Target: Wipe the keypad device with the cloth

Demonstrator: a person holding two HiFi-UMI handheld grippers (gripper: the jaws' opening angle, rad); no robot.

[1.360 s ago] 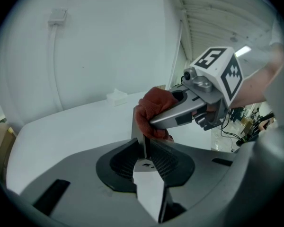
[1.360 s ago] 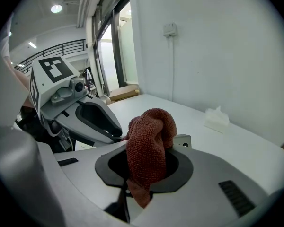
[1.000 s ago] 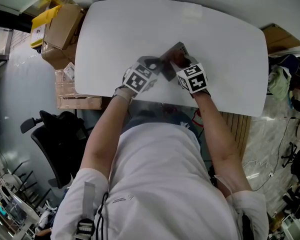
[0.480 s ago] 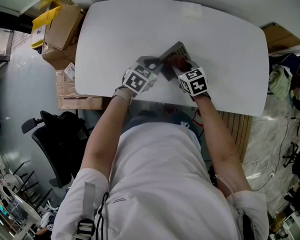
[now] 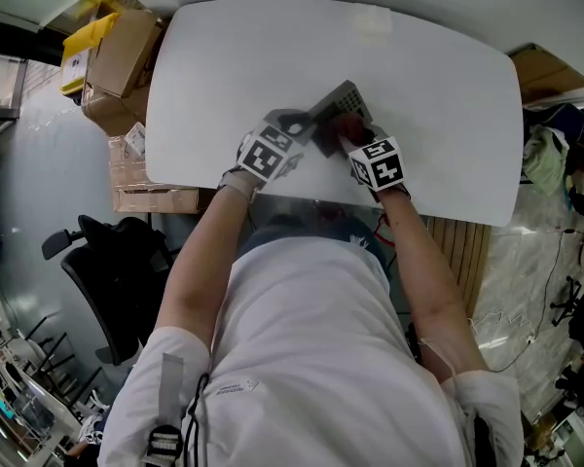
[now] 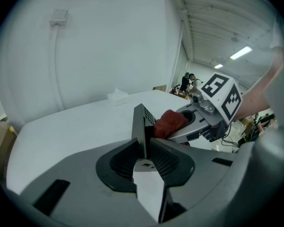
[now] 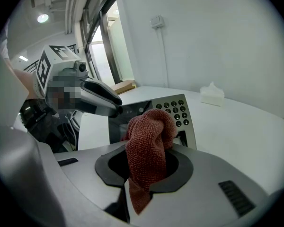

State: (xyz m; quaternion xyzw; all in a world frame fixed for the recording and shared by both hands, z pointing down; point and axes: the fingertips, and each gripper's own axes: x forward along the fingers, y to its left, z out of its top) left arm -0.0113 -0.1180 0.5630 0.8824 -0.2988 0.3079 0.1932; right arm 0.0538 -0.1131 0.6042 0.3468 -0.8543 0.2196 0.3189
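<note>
The grey keypad device (image 5: pixel 336 105) is held tilted above the white table (image 5: pixel 438 86). My left gripper (image 6: pixel 144 148) is shut on its lower edge, the device (image 6: pixel 141 122) standing edge-on between the jaws. My right gripper (image 7: pixel 149 171) is shut on a rust-red cloth (image 7: pixel 146 150), whose bunched top presses against the face of the keypad device (image 7: pixel 173 115) just below the dark round keys. From the head view the cloth (image 5: pixel 348 127) shows as a red patch between the two marker cubes. The left gripper view shows the cloth (image 6: pixel 169 123) on the device's right side.
A white tissue box (image 7: pixel 212 94) sits far back on the table. Cardboard boxes (image 5: pixel 122 61) are stacked off the table's left edge, a black office chair (image 5: pixel 117 270) stands below them. People stand far off in the room (image 6: pixel 188 82).
My right gripper with the cloth has slid a little down and toward me along the device's face. The left gripper and the device have stayed put.
</note>
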